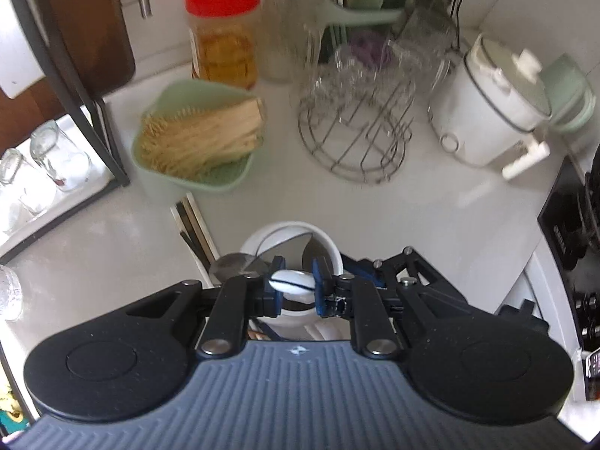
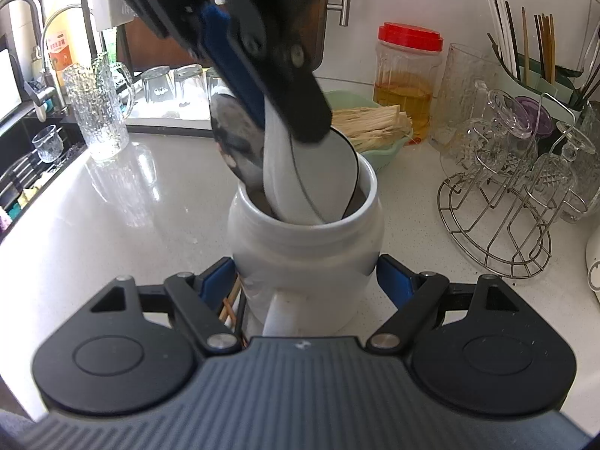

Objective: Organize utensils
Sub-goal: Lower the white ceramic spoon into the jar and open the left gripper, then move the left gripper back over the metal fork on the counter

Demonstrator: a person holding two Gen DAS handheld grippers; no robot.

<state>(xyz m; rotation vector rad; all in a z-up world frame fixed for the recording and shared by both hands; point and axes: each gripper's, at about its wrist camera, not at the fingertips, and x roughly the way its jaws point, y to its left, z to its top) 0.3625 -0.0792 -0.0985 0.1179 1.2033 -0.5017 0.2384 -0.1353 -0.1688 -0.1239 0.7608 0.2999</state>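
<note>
While the right gripper (image 2: 307, 281) braced the squat white ceramic jar (image 2: 305, 251), pads spread wide against its sides, prob. to stop it tipping, the left gripper (image 1: 294, 281) was nearly closed, pinching a white flat-handled spoon w/ dark rim (image 2: 318, 172). Spoon was angled bowl-down into jar mouth beside a steel ladle (image 2: 234, 142). Jar stood mid-countertop (image 2: 150, 202), well apart from back edge; loose chopsticks (image 1: 193, 225) lay just beside it, unsorted.

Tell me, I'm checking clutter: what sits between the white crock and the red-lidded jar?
A green basket of pale sticks, clearest in the right wrist view.
</note>
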